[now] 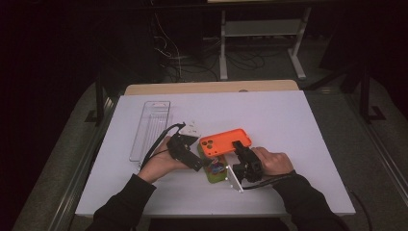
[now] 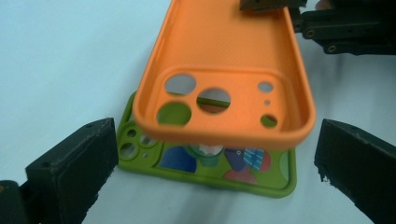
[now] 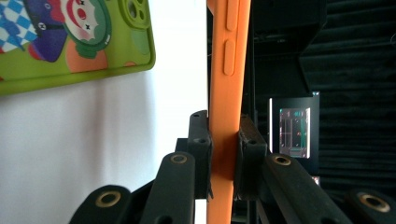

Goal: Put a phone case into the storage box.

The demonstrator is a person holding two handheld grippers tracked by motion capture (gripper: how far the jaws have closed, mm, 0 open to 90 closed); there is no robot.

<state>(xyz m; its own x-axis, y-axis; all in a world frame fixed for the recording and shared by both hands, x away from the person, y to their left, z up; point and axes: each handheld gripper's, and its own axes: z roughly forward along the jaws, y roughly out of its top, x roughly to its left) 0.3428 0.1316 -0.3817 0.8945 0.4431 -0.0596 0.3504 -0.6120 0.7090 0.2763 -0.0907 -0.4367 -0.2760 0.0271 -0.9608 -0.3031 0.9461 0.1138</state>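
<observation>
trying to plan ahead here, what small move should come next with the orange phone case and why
Probably carry the orange phone case clear of the green phone case: the right tongs clamp its edge, the left tongs stand open, touching neither.

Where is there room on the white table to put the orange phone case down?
Free: the white table right of the orange silicone phone case, and the far strip beyond the clear plastic tray. Crowded: the near middle, around the green cartoon phone case and both hands.
</observation>
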